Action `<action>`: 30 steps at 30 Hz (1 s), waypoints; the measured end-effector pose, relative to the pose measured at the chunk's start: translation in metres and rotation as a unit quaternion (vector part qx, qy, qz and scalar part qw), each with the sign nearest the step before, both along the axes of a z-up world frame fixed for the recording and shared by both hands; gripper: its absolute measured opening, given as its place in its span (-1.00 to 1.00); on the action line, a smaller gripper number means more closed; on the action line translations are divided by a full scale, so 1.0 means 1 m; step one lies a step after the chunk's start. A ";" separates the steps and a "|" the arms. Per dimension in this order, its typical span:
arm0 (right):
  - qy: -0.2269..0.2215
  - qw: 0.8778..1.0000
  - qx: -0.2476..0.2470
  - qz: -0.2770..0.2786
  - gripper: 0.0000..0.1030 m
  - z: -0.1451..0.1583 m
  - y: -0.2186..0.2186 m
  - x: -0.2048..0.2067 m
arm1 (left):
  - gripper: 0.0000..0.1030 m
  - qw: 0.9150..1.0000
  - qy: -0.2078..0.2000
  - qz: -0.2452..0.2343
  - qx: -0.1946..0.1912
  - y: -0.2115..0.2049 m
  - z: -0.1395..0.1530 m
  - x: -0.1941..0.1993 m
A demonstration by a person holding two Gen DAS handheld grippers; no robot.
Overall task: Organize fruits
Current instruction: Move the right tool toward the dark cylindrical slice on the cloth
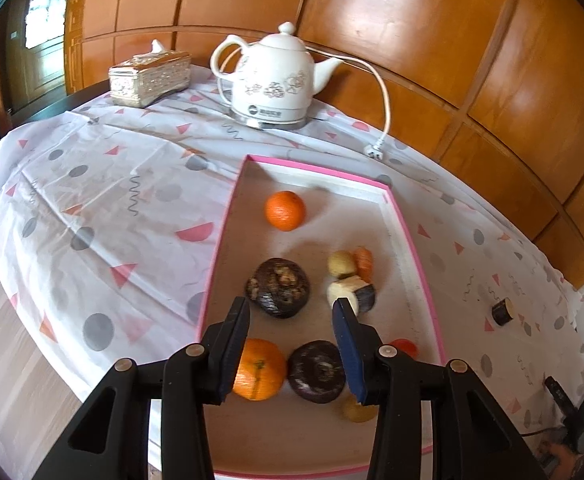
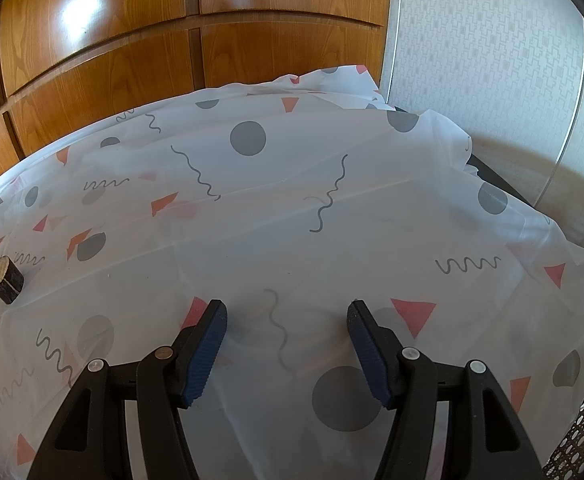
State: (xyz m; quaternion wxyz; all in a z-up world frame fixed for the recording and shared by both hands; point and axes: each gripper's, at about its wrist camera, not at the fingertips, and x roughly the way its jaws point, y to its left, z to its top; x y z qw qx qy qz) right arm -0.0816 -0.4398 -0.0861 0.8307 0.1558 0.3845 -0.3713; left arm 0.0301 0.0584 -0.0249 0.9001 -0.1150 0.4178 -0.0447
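L gripper (image 1: 292, 322) jaws empty over pink tray (image 1: 420, 248) w/ fruit.

Left finger (image 1: 233, 354) hides part of near orange (image 1: 260, 370)

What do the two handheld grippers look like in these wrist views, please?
Both are the same build. The left gripper and right gripper have matte black plastic frames with triangular cut-outs and round silver pivot pins. Each finger carries a dark blue ribbed pad. No cables or markings show on them, and no sleeve or hand holding them is in view.
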 end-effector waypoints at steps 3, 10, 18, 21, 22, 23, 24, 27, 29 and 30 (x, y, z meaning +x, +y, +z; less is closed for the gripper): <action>0.003 1.000 0.001 0.001 0.23 0.000 0.001 0.000 | -0.15 1.000 0.005 0.009 0.001 0.007 -0.003 -0.001; 0.019 1.000 0.016 -0.002 0.23 0.004 -0.001 0.006 | -0.15 1.000 0.012 0.019 0.005 0.014 -0.010 -0.002; 0.006 0.992 0.067 0.103 0.23 0.011 0.035 0.042 | -0.15 0.999 0.026 0.019 0.008 0.014 -0.020 0.004; 0.002 0.984 0.086 0.157 0.23 0.013 0.058 0.061 | -0.15 0.999 0.028 0.019 0.009 0.014 -0.021 0.004; 0.001 0.979 0.091 0.180 0.23 0.015 0.069 0.070 | -0.15 0.999 0.028 0.019 0.009 0.014 -0.021 0.005; 0.000 0.976 0.092 0.197 0.23 0.016 0.077 0.075 | -0.15 0.999 0.028 0.020 0.008 0.014 -0.021 0.005; -0.001 0.973 0.092 0.210 0.23 0.018 0.083 0.080 | -0.15 0.999 0.028 0.020 0.008 0.015 -0.021 0.005; -0.005 0.963 0.084 0.254 0.23 0.026 0.106 0.098 | -0.15 0.999 0.027 0.018 0.008 0.014 -0.021 0.005; -0.006 0.959 0.074 0.273 0.24 0.031 0.118 0.110 | -0.15 0.999 0.027 0.017 0.008 0.013 -0.021 0.005; -0.005 0.957 0.070 0.280 0.24 0.034 0.120 0.117 | -0.15 0.999 0.027 0.016 0.007 0.013 -0.021 0.005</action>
